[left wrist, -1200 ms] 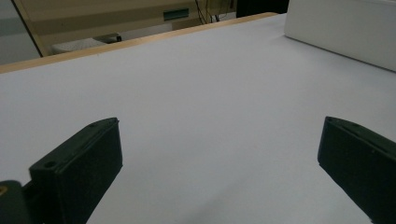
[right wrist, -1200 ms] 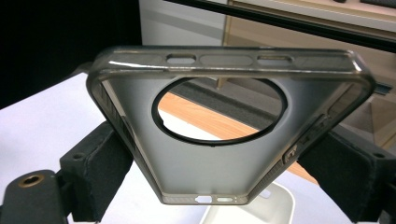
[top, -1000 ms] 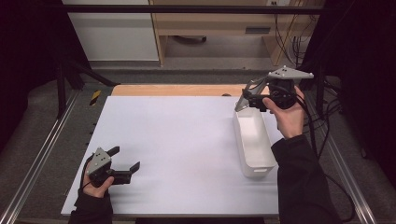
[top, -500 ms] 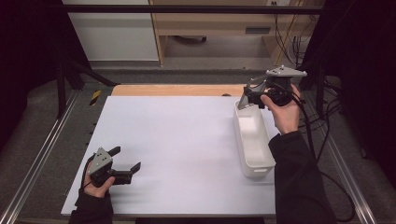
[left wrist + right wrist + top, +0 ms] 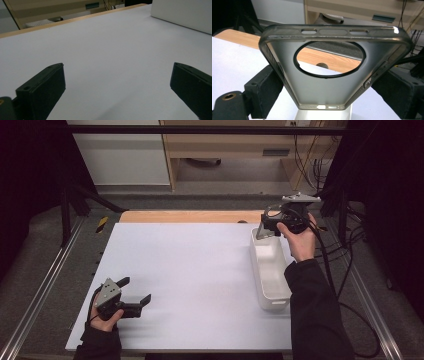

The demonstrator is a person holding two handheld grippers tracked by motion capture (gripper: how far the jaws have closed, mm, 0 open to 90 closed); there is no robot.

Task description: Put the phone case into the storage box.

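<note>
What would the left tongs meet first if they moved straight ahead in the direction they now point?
Probably the white bin. The left tongs stand open, low over the white table sheet, and the bin's side wall lies ahead at the upper right. Depth is unclear, so they might pass just beside it.

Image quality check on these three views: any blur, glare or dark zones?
High view: table evenly lit, surroundings nearly black, mild softness. Left gripper view: left gripper jaws close and soft-edged, white sheet featureless. Right gripper view: phone case fairly sharp, small glare spot on its upper right corner, background shelf blurred.
</note>
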